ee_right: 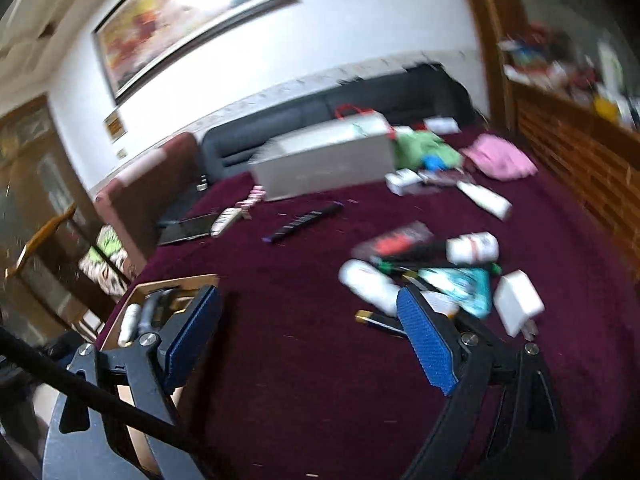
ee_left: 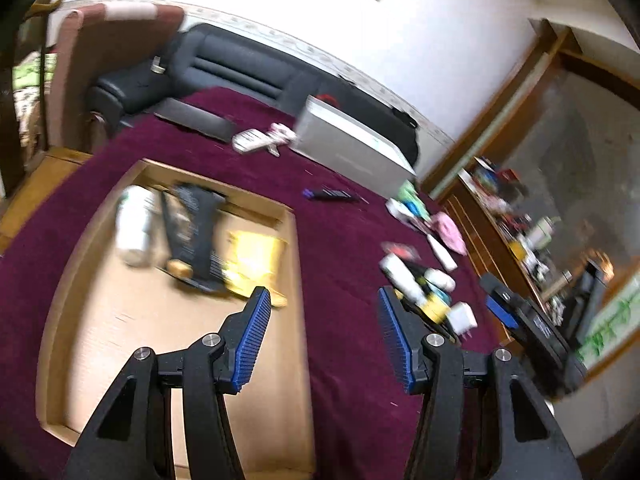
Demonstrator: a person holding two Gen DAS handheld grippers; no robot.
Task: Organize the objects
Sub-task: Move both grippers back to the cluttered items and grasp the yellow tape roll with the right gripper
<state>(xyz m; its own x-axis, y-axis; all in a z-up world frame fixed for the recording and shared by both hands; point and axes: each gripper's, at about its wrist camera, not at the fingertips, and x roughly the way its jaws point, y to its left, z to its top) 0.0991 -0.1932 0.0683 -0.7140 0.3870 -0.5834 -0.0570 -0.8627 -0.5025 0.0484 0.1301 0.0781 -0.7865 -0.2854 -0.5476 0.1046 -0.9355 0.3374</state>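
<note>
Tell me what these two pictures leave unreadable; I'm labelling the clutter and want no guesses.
- Left wrist view: shallow cardboard tray, contents smeared by motion blur; black packet print illegible.
- Left wrist view: small colourful pile, part hidden behind the left tool's finger.
- Right wrist view: the tray, mostly covered by the right tool.

One cardboard tray (ee_left: 298, 280) on the maroon surface (ee_left: 340, 240). Inside the tray: one white bottle (ee_left: 136, 224), one black pouch (ee_left: 196, 232), one yellow packet (ee_left: 252, 260). Beyond the tray: one grey box (ee_left: 348, 148), one black remote (ee_left: 332, 194), one white remote (ee_left: 250, 140), one dark flat slab (ee_left: 196, 118). Right of the tray: one white charger (ee_left: 464, 316), one pink cloth (ee_left: 450, 230), and a blurred heap of small bottles and packets, count unclear.
</note>
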